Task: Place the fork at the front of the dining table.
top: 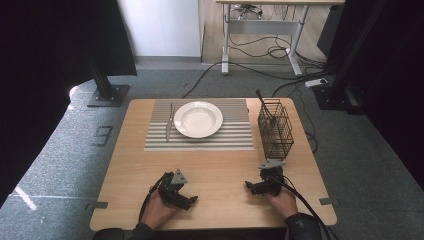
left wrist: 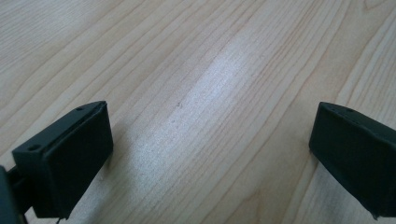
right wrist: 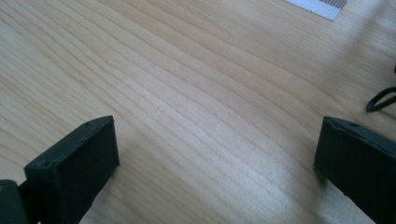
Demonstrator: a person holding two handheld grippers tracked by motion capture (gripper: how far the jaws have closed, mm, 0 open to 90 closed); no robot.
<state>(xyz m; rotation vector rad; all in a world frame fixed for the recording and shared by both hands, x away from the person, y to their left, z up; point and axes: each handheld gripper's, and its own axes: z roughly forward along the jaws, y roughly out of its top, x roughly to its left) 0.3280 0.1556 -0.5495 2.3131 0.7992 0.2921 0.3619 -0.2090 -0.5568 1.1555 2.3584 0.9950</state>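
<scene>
On the near half of the wooden table, two hand-held grippers rest low over the bare wood. The left gripper sits at about 7 o'clock from the table's middle, held in the person's left hand, and points toward 3 o'clock. The right gripper sits at about 5 o'clock, held in the right hand, and points toward 9 o'clock, so the two face each other with a stretch of table between them.

In the left gripper view, the jaws stand wide apart with nothing but wood grain between them. The right gripper view shows the same: jaws spread wide over bare wood, with a corner of the striped placemat at the top edge.

Toward 12 o'clock lies the placemat, and a white plate rests on it. A knife lies just beside the plate at its 9 o'clock. At 2 o'clock a black wire basket stands upright, with a dark utensil leaning in it.
</scene>
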